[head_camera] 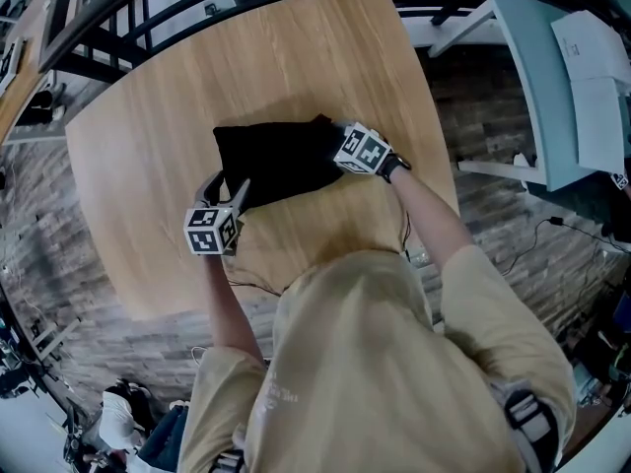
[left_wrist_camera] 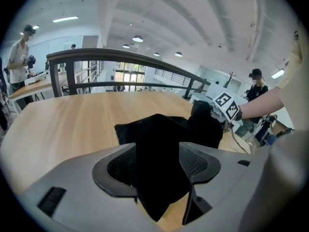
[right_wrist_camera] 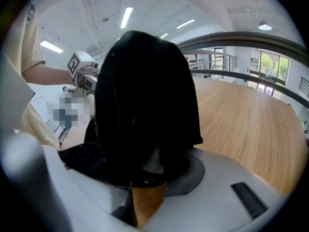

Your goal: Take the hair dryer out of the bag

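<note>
A black cloth bag (head_camera: 276, 161) lies in the middle of the round wooden table (head_camera: 138, 166). No hair dryer shows in any view. My left gripper (head_camera: 227, 191) stands at the bag's near left corner, with its jaws open. In the left gripper view the black cloth (left_wrist_camera: 161, 144) lies in the wide gap of that gripper (left_wrist_camera: 157, 164), and the pads do not press on it. My right gripper (head_camera: 335, 146) is at the bag's right corner, shut on a raised fold of the bag (right_wrist_camera: 145, 91) that drapes over this gripper (right_wrist_camera: 149, 164).
A dark curved railing (head_camera: 148, 8) runs round the table's far side. A grey desk with papers (head_camera: 567, 77) stands at the right. A thin cable (head_camera: 256, 286) trails off the table's near edge. People stand in the background (left_wrist_camera: 19, 52).
</note>
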`<state>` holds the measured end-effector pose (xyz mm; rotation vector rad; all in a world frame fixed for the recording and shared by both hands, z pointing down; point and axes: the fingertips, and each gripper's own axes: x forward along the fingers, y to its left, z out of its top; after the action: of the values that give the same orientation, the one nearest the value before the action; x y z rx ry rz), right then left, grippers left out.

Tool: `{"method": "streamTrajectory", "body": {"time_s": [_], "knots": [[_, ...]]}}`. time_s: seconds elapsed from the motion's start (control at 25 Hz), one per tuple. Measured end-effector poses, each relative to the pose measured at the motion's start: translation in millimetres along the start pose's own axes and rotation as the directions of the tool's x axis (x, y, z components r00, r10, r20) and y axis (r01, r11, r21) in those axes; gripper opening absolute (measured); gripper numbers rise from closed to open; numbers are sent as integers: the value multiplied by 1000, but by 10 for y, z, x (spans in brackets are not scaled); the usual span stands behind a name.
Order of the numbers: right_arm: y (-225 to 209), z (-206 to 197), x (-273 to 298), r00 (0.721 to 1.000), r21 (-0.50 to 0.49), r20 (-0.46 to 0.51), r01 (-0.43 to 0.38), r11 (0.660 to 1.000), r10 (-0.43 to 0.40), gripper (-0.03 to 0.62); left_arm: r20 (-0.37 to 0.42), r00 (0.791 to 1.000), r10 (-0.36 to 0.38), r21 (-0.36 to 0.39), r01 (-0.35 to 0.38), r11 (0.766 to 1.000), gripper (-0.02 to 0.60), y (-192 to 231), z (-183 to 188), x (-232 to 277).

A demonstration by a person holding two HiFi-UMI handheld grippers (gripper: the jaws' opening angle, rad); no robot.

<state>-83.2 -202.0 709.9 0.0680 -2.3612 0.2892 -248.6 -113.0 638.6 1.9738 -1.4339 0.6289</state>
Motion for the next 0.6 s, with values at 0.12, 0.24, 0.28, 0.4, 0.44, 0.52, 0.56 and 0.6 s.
{"method": "streamTrajectory", "body": {"time_s": [0.12,0.24,0.28,0.4,0.44,0.52,0.56,0.6], "knots": [[-8,1,3,1000,4,-4,-1,1000,1,103,-31,999,16,4,-16,1000,296,92,-95,-40],[-7,7,5,1000,8,-5,-1,1000,1,104,-62,998,6,-34,-8,999,301,179,-198,-38],[-4,10,7,1000,10,-5,-1,1000,1,104,-70,998,-4,-53,1,999,301,202,-228,-31],[-4,23,6,1000,17,-5,4,1000,-4,103,-87,995,-57,-103,47,994,301,224,-286,18],[-6,28,6,1000,19,-6,6,1000,-6,104,-89,993,-78,-115,67,991,301,221,-291,35],[-6,31,12,1000,24,-8,8,1000,-8,104,-92,989,-113,-136,100,986,301,214,-296,51],[-4,30,14,1000,27,-10,8,1000,-8,103,-94,988,-125,-145,111,983,301,211,-299,51],[-4,30,13,1000,29,-12,8,1000,-7,104,-97,986,-135,-152,120,981,299,208,-303,50]]}}
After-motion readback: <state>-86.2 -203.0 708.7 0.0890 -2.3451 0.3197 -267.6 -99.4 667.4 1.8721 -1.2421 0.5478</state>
